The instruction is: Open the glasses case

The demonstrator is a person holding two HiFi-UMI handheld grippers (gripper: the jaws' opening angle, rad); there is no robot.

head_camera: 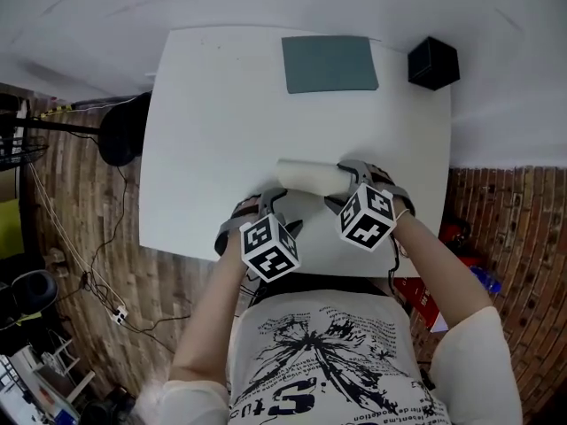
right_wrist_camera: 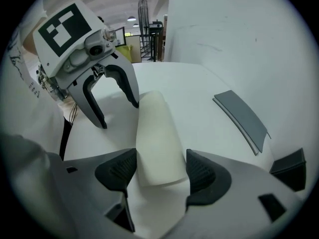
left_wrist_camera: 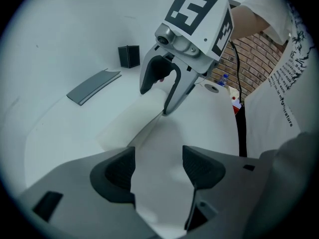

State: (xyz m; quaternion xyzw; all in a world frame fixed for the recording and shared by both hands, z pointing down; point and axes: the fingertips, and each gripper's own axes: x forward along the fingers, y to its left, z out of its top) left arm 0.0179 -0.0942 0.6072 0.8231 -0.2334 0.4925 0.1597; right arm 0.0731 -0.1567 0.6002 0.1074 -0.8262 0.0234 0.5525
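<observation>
**Claws flank shut case**

The white glasses case [head_camera: 310, 177] lay closed near the front edge of the table [head_camera: 221, 131], one end clamped in my right claw [right_wrist_camera: 160, 174], my left claw [left_wrist_camera: 158, 166] open at the other. I judged: steady the base, then lift the lid.

The left tool [left_wrist_camera: 158, 158] and the right tool [right_wrist_camera: 160, 166] point steeply down, side by side. The left jaws stand apart and empty; the right jaws clasp one end of the glasses case [right_wrist_camera: 154, 128].
</observation>
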